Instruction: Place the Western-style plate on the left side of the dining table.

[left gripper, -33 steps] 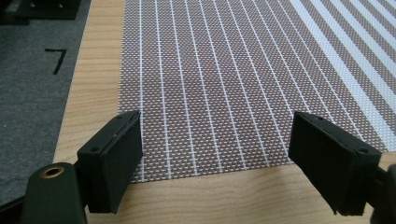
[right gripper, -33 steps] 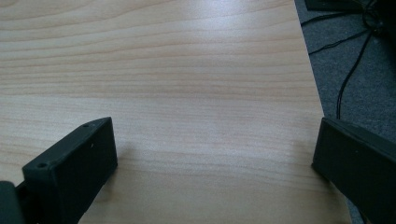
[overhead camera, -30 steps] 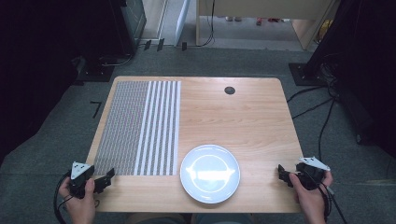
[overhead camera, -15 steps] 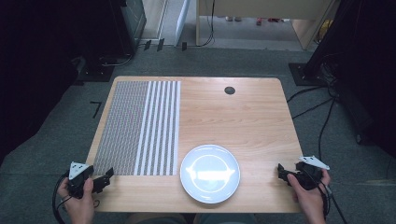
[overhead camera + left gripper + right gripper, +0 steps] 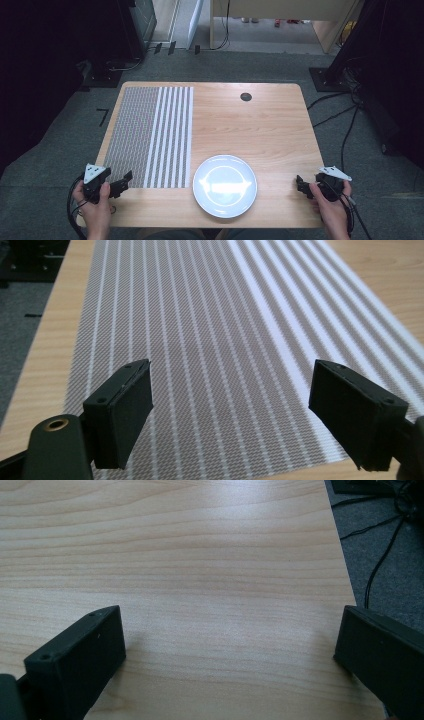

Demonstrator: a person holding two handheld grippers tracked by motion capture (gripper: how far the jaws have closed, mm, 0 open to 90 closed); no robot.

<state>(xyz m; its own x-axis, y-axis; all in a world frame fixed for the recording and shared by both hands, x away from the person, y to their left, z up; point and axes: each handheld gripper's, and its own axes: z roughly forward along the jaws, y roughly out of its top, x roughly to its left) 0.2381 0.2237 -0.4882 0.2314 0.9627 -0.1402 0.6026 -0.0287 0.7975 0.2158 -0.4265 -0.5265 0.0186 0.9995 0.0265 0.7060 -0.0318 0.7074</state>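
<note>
My left gripper [image 5: 121, 183]: lower left of the high view, at the near left corner of the table [image 5: 270, 125], held in my left hand [image 5: 94, 210]. Its jaws stand wide apart with nothing between them.
My right gripper [image 5: 301, 184]: lower right of the high view, at the near right edge of the table, held in my right hand [image 5: 331, 207]. Its jaws are spread wide over bare wood, holding nothing.
Placemat [image 5: 152, 135]: left half of the table in the high view, lying flat. My left jaws sit at its near left corner.
Placemat direction: its long side runs from the near edge of the table toward the far edge, and so do its stripes. The left part is a fine grey weave, the right part has broad white stripes.
Plate [image 5: 225, 186]: white, round, lower middle of the high view, just right of the placemat's near right corner, between my two grippers and apart from both.
High view alone gives: the plate, both hands, a small dark round hole [image 5: 245, 96] near the table's far edge, grey floor and cables around the table.
Left gripper view gives: the placemat [image 5: 215, 340] up close, weave and stripes running away toward the top of the frame, my left gripper [image 5: 230, 415] over its near edge.
Right gripper view gives: plain wood grain [image 5: 190, 570], the table's edge and a cable on the floor at upper right, my right gripper [image 5: 230, 650] low in the frame.
</note>
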